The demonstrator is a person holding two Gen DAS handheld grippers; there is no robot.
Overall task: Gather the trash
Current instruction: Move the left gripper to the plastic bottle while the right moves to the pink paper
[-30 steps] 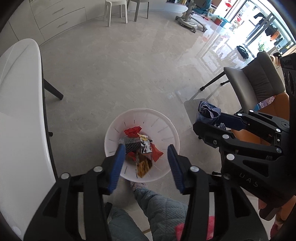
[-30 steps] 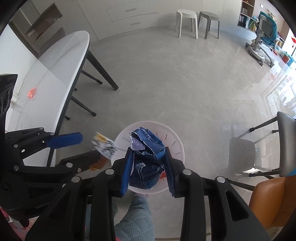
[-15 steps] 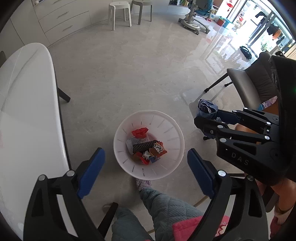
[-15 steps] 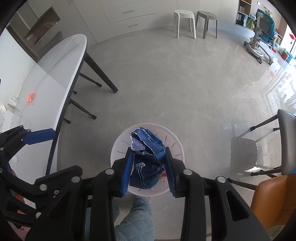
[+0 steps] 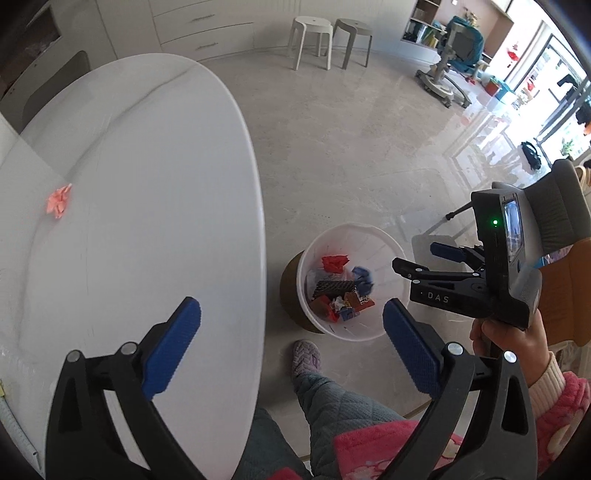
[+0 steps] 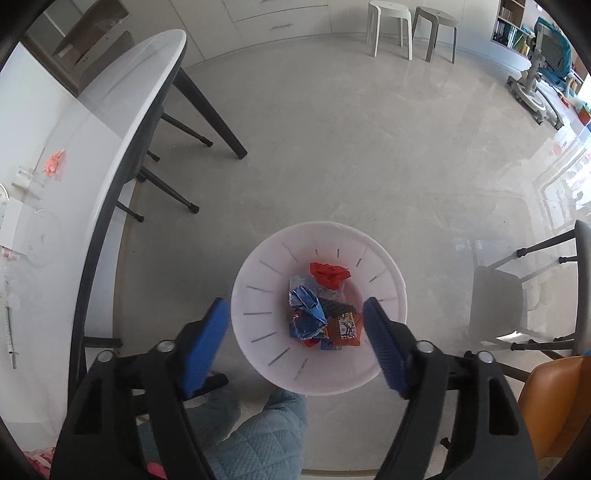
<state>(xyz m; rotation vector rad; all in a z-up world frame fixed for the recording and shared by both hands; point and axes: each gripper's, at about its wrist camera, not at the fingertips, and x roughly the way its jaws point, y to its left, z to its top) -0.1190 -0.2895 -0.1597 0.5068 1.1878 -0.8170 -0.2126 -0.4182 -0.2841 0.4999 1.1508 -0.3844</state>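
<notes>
A white trash bin (image 6: 384, 273) stands on the floor and holds several wrappers. A crumpled blue wrapper (image 6: 306, 310) lies in it beside a red one (image 6: 330, 274). My right gripper (image 6: 295, 339) is open and empty above the bin's near rim; it also shows in the left wrist view (image 5: 417, 260). My left gripper (image 5: 291, 343) is open and empty over the edge of the white table (image 5: 155, 206), left of the bin (image 5: 384, 243). A small pink scrap (image 5: 57, 201) lies on the table at the far left; it also shows in the right wrist view (image 6: 54, 162).
A grey chair (image 5: 561, 210) and an orange seat (image 6: 554, 398) stand right of the bin. Two stools (image 6: 410, 27) stand by the far cabinets. The person's slippered foot (image 5: 306, 356) is next to the bin. The table has black legs (image 6: 210, 110).
My right gripper opened and the blue wrapper dropped into the bin. My left gripper, open since half a second ago, swung left over the table.
</notes>
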